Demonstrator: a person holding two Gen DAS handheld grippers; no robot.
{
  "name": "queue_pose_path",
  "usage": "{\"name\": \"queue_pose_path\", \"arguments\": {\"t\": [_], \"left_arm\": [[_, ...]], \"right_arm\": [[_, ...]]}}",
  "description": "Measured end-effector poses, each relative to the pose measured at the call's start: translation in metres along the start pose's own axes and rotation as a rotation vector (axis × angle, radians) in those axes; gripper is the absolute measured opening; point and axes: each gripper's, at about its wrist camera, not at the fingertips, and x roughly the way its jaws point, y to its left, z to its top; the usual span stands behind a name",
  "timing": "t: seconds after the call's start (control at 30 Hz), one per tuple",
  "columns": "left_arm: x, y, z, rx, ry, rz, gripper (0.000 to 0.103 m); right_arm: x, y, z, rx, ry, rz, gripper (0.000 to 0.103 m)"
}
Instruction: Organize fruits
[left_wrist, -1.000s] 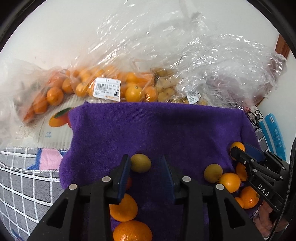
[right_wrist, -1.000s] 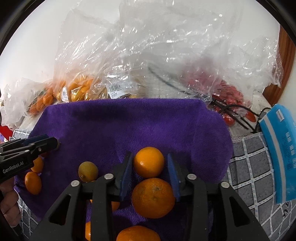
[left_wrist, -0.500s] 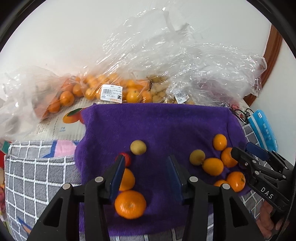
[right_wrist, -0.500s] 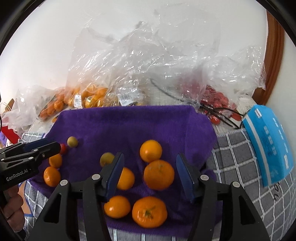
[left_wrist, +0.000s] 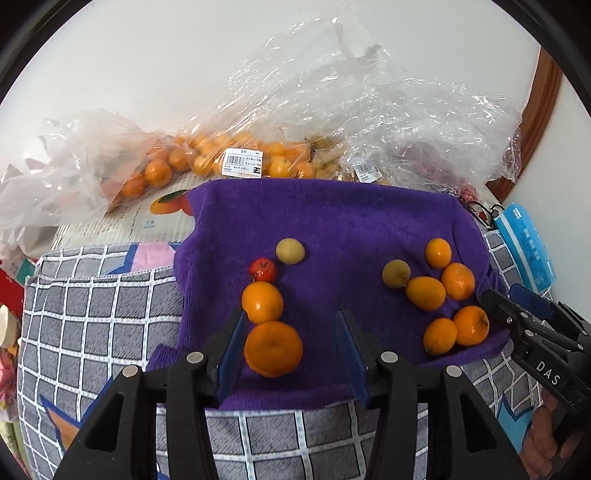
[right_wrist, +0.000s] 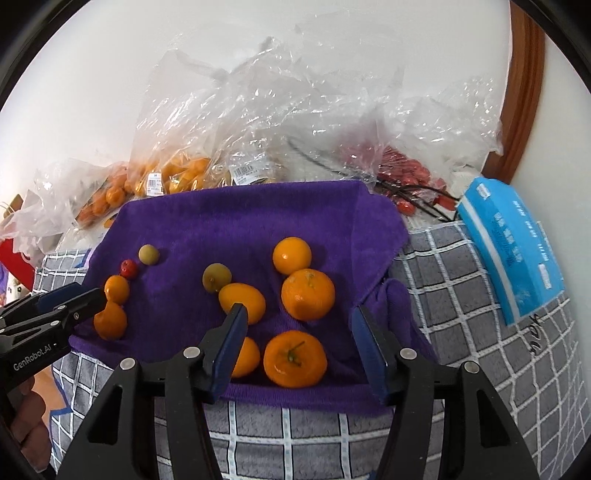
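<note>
hovering between placements: left tool (left_wrist: 291, 345) and right tool (right_wrist: 299, 341) both apart, empty. fruits grouped on purple towel (left_wrist: 332, 221): left cluster (left_wrist: 263, 302), right cluster (right_wrist: 295, 291). next: fetching bagged fruit behind towel.

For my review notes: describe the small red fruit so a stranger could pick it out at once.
Find the purple towel and the left-hand line of four fruits. The small red fruit lies between a yellow-green fruit and an orange. It is the towel's only red fruit, and the smallest.
</note>
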Motion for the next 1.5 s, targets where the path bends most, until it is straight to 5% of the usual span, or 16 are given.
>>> {"name": "queue_pose_path", "arguments": {"t": [0.37,0.47,0.8,1.5], "left_arm": [[-0.059,0.003,-0.024,-0.017,-0.088,0.033,0.066],[-0.082,0.003,-0.034,-0.015,-0.117,0.033,0.071],[-0.161,0.000,-0.077,-0.021,-0.235,0.041,0.084],[-0.223,-0.013,-0.152,-0.018,-0.331,0.047,0.088]], "right_arm": [[-0.060,0.006,-0.017,0.020,-0.037,-0.027,0.061],[-0.083,0.006,-0.026,0.030,-0.061,-0.034,0.079],[-0.165,0.000,-0.072,0.047,-0.188,-0.045,0.101],[-0.235,-0.001,-0.151,0.025,-0.269,-0.087,0.102]]}}
